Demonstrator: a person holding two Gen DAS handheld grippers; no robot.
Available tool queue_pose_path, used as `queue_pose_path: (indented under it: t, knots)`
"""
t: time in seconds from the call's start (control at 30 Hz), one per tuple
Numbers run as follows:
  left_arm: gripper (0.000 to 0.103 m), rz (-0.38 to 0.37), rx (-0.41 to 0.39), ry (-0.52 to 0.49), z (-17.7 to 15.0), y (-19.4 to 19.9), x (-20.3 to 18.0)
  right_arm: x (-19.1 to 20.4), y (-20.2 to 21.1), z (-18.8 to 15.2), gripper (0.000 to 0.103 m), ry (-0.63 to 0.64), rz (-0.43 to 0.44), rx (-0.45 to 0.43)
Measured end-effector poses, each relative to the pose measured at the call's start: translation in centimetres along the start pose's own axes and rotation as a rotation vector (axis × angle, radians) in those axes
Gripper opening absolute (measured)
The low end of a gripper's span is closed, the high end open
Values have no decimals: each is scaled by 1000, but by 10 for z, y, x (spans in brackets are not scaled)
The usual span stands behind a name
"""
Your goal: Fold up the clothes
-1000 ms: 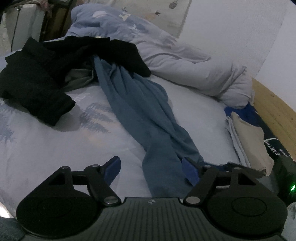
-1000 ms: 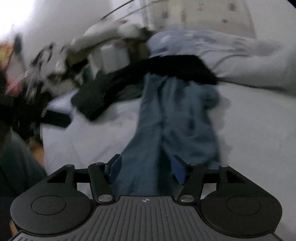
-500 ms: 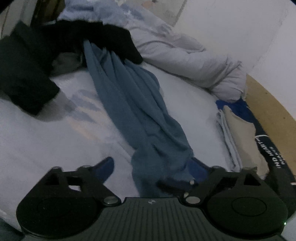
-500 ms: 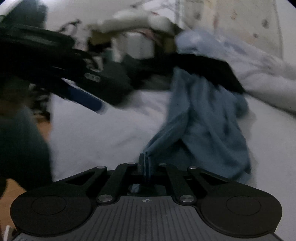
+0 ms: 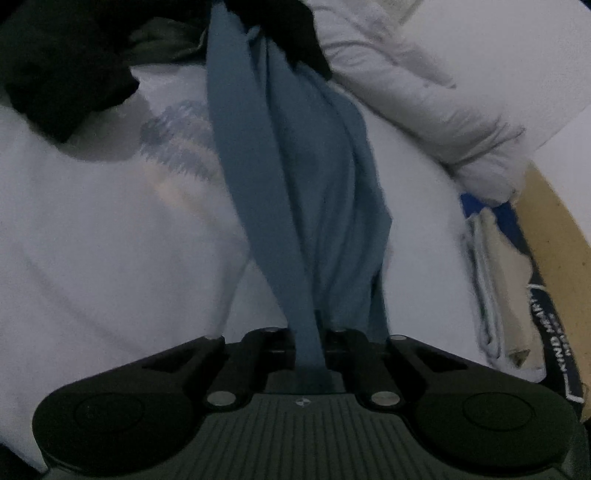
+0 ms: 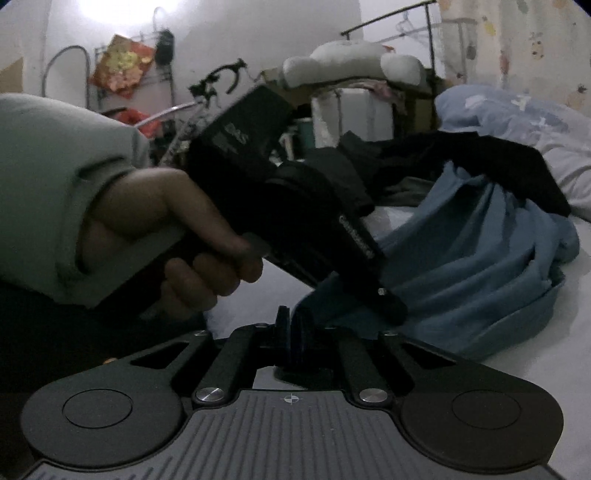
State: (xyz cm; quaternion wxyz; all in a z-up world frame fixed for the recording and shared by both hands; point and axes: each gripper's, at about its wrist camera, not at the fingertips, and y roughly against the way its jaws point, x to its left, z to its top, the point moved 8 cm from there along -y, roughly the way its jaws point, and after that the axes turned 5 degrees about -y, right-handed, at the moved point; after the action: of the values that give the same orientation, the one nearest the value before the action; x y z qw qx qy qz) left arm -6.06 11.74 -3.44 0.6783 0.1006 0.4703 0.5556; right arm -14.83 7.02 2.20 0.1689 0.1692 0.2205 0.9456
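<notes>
While open a second ago, left gripper [image 5: 309,354] now clamped on blue garment [image 5: 295,177]; right gripper [image 6: 291,332] likewise pinched on its edge, ready for lifting off bed [image 5: 92,240].

Premises: domestic bedroom. Evidence: white printed bedsheet [image 5: 110,240], crumpled pale grey duvet [image 5: 424,110], metal clothes rail with hangers [image 6: 406,22], cluttered wire shelving rack [image 6: 129,85].

Soft matt blue cloth garment [image 5: 314,177] clamped in matt black plastic left gripper [image 5: 309,350]; beside it, smooth white bedsheet [image 5: 92,240], pale wood bed frame [image 5: 554,206].
</notes>
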Motion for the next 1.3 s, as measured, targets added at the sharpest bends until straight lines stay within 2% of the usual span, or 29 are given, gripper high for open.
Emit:
queue_pose_path:
  t: [0.07, 0.1, 0.17, 0.3, 0.5, 0.63, 0.8, 0.93, 1.0, 1.07, 1.13, 1.17, 1.2, 1.23, 1.3]
  knots:
    - [6, -16, -44, 17, 5, 16, 1, -10, 13, 4, 24, -11, 4, -10]
    - [6, -29, -69, 27, 8, 25, 1, -17, 19, 7, 45, -12, -18, -19]
    - [6, -76, -129, 41, 17, 49, -2, -35, 34, 14, 67, -3, -95, -59]
    - [6, -129, -228, 24, 41, 101, -9, -68, 47, 21, 81, 63, -320, -97]
    - [6, -171, -294, -36, 74, 162, -27, -76, 24, 28, 93, 208, -510, -167]
    - [6, -175, -319, -44, 96, 183, -34, -88, -13, 35, 97, 220, -582, -208]
    - [6, -184, -329, -90, 127, 188, -59, -100, -58, 36, 97, 271, -616, -183]
    - [6, -182, -331, -126, 144, 193, -68, -113, -84, 51, 97, 375, -728, -199]
    - [6, -185, -336, -139, 151, 195, -70, -131, -92, 62, 97, 359, -766, -206]
    - [6, -189, -337, -151, 158, 195, -71, -152, -101, 74, 96, 341, -801, -208]
    - [6, -193, -344, -157, 163, 197, -70, -166, -111, 81, 91, 345, -801, -189]
    - [6, -195, -348, -156, 165, 197, -69, -175, -118, 85, 68, 338, -805, -169]
    - [6, -196, -352, -155, 167, 197, -68, -184, -123, 88, 28, 316, -809, -147]
    - [6, -195, -355, -153, 169, 197, -66, -193, -126, 90, 1, 279, -817, -129]
    - [6, -198, -359, -151, 171, 198, -65, -204, -118, 96, 2, 178, -807, -148]
